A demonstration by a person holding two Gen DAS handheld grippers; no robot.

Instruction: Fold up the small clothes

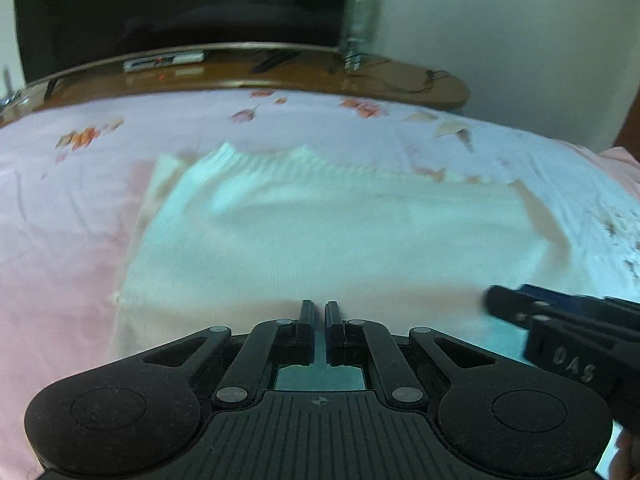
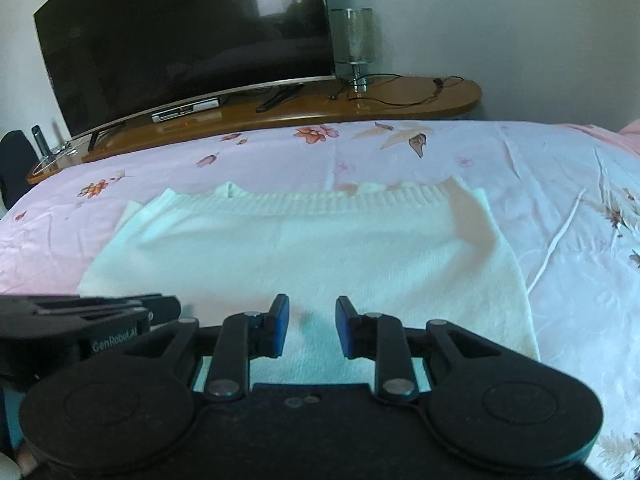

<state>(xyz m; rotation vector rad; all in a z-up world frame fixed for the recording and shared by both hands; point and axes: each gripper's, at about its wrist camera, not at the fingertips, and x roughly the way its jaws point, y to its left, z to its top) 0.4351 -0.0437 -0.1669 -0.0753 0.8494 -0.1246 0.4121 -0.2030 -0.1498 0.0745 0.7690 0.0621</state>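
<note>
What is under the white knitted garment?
The white knitted garment lies flat on a pink floral bedsheet, which shows around its far and side edges. Whatever lies directly beneath the garment is covered and cannot be seen.

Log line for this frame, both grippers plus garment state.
left gripper: shut, empty | right gripper: open, empty | white knit garment: flat on bedsheet

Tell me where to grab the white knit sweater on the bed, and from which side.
Take the white sweater by its near plain edge, one corner per gripper, coming in low from the near side. It lies flat on the pink bedsheet, ribbed band at the far side, so the near edge is closest and probably easiest to pinch and lift towards that band.
</note>
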